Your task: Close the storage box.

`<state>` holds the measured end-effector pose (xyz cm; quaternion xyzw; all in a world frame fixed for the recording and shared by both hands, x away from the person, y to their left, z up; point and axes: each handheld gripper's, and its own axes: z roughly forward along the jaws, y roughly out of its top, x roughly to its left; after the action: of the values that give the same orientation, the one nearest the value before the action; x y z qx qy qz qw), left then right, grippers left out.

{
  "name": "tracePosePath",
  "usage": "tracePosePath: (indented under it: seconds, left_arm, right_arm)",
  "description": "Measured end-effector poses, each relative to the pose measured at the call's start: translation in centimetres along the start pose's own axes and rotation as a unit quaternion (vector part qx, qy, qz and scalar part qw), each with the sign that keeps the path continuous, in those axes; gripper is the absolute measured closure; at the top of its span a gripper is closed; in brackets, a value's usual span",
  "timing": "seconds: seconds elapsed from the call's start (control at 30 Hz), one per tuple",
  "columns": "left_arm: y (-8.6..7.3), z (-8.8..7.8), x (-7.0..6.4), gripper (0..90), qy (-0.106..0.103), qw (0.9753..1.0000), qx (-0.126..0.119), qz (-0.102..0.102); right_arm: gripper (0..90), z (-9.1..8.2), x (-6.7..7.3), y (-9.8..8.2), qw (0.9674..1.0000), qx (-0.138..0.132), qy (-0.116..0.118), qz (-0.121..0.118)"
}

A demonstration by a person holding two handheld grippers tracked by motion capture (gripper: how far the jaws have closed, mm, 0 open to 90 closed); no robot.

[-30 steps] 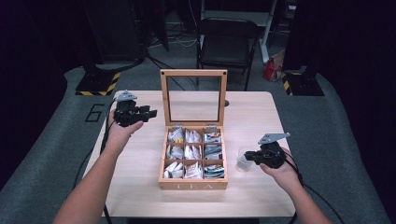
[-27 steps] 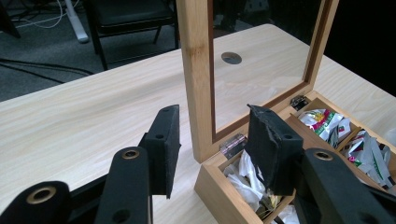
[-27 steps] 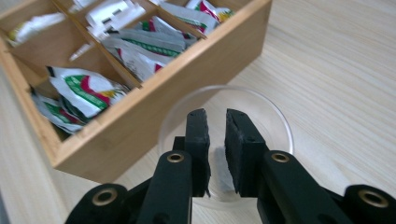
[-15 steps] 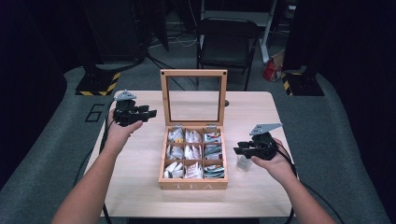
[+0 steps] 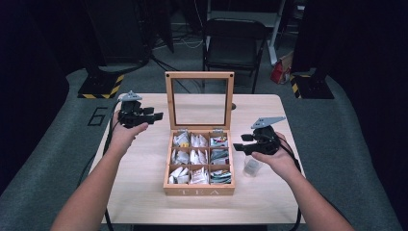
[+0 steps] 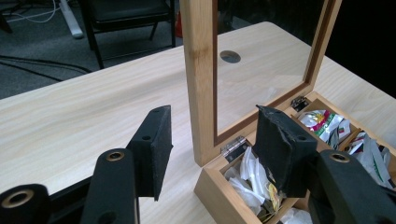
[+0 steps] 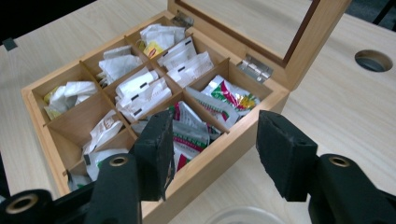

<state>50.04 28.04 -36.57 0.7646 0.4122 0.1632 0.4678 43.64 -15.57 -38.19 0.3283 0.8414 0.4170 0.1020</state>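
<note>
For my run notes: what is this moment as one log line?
left gripper: open, empty, beside upright lid | right gripper: jaws just opening, empty, above clear glass cup | wooden nine-compartment tea box: open, sachets inside

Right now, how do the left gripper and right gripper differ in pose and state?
The left gripper hangs over bare table left of the tea box, beside its upright glass lid; the right gripper hangs right of the box, above a small clear cup. The right gripper's jaws have just been opening faster than the left gripper's. Shared: both point toward the box, open, with nothing between their jaws.
</note>
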Motion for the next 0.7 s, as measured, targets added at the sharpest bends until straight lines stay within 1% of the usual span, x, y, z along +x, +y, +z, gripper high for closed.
tracePosePath:
  seconds: [0.07,0.1,0.2,0.23,0.27,0.3,0.37,0.43,0.5,0.53,0.57,0.6,0.63,0.67,0.7]
  left_arm:
    - [0.0,0.0,0.1,45.5,-0.003,1.0,0.001,-0.002]
    - [0.0,0.1,0.1,45.1,-0.002,1.0,0.004,-0.002]
    - [-0.1,0.3,0.1,44.5,-0.003,1.0,0.005,-0.003]
    - [-0.1,0.4,0.0,44.1,-0.004,1.0,0.007,-0.001]
    - [-0.1,0.5,-0.1,43.8,-0.004,1.0,0.008,0.0]
    - [0.0,0.6,-0.1,43.6,-0.002,1.0,0.008,0.001]
    - [0.0,0.7,-0.2,43.6,0.0,1.0,0.007,0.0]
    - [0.0,0.8,-0.2,43.6,-0.004,0.9999,0.012,-0.002]
    - [-0.1,0.9,-0.2,43.6,-0.002,0.9999,0.01,-0.002]
    - [-0.1,0.9,-0.2,43.6,-0.001,1.0,0.009,-0.004]
    - [-0.1,0.9,-0.3,43.8,-0.002,1.0,0.008,-0.005]
    - [-0.1,0.9,-0.2,43.8,-0.004,0.9999,0.009,-0.001]
    - [-0.1,0.9,-0.3,43.7,-0.002,0.9999,0.011,0.001]
    - [-0.1,0.9,-0.3,43.7,-0.001,0.9999,0.011,0.001]
    - [-0.1,1.0,-0.4,43.7,-0.002,0.9999,0.01,-0.001]
  right_arm:
    - [44.9,0.0,0.0,0.2,1.0,-0.001,-0.003,0.001]
    - [44.8,0.1,-0.1,0.6,1.0,-0.001,-0.004,0.002]
    - [44.8,0.2,-0.2,0.9,1.0,0.0,-0.007,-0.002]
    - [44.9,0.4,-0.4,1.2,0.9999,0.001,-0.013,-0.007]
    - [45.0,0.6,-0.5,1.3,0.9999,0.001,-0.012,-0.008]
    - [45.2,0.7,-0.6,1.4,0.9999,0.002,-0.012,-0.004]
    - [45.5,0.9,-0.7,1.6,0.9999,0.0,-0.01,-0.005]
    - [45.5,1.2,-1.0,2.2,0.9999,-0.001,-0.012,-0.001]
    - [45.4,1.2,-1.2,2.4,0.9999,-0.005,-0.013,-0.003]
    - [44.9,1.3,-1.5,2.9,0.9998,-0.009,-0.014,0.003]
    - [44.1,1.4,-1.6,3.1,0.9998,-0.011,-0.016,0.003]
    - [44.1,1.4,-1.6,3.1,0.9998,-0.011,-0.016,0.003]
    - [42.6,1.5,-1.8,3.5,0.9997,-0.011,-0.019,0.006]
    - [42.6,1.5,-1.8,3.5,0.9997,-0.011,-0.019,0.006]
    - [42.6,1.6,-1.8,3.8,0.9996,-0.016,-0.025,0.004]
